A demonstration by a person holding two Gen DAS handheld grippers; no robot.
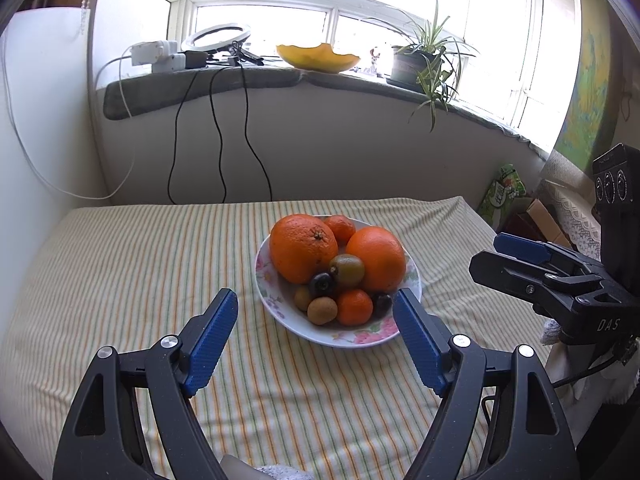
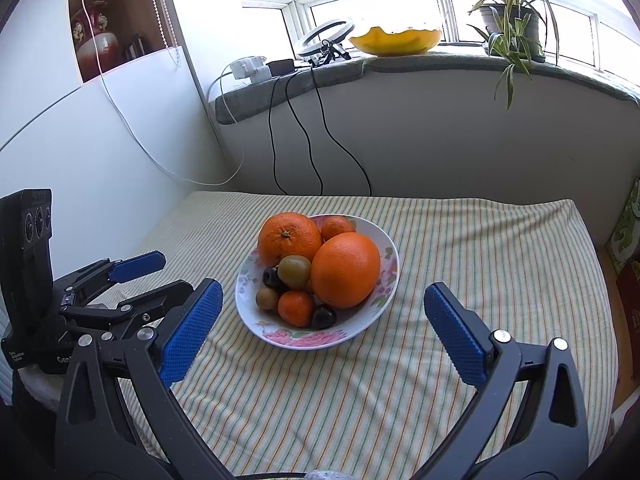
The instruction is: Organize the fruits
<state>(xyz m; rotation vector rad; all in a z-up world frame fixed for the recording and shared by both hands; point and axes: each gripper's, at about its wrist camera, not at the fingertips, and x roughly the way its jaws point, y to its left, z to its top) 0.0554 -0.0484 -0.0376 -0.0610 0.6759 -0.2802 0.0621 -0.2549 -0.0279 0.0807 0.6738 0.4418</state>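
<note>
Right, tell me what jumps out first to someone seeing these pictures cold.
First, the white floral-rimmed bowl mid-table on the striped yellow-green tablecloth, heaped with two big oranges, small mandarins, brown kiwis and dark plums. Next, the blue-padded left gripper and right gripper, both open and empty, short of the bowl. Behind, the bright window sill bears a yellow wavy-edged dish and a potted spider plant.
</note>
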